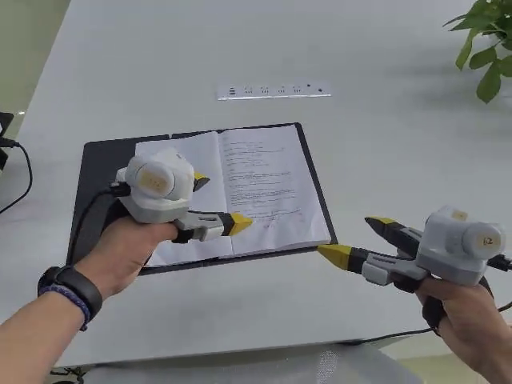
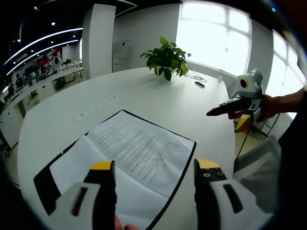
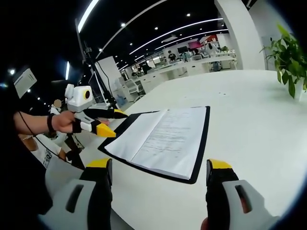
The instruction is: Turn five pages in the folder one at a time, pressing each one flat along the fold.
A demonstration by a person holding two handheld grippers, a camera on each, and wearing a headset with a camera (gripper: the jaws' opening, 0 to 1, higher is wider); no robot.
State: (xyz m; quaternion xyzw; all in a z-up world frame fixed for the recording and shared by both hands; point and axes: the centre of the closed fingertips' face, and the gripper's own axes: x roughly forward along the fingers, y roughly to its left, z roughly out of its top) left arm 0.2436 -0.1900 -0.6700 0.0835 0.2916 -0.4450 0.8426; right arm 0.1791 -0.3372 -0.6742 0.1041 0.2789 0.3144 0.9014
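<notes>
Folder (image 1: 104,172) lying open and flat on table (image 1: 240,48), mid-view, printed right page (image 1: 268,192) facing up. Pages likely handling as thin, light, floppy, sliding on each other, tearing easily. Best pinching single sheet at free corner, folder's 4 o'clock, then lifting gently. Left gripper (image 1: 220,202) hovering over folder's 7 o'clock area, jaws spread wide, gripping nothing. Right gripper (image 1: 358,238) hanging off folder's 4 o'clock, apart from it, jaws gaping too, carrying nothing. Plant (image 1: 484,48) sitting at table's 1 o'clock.

Matt black folder (image 1: 100,172) holds white printed paper pages (image 1: 268,188); the table (image 1: 384,144) is smooth, matt white.
</notes>
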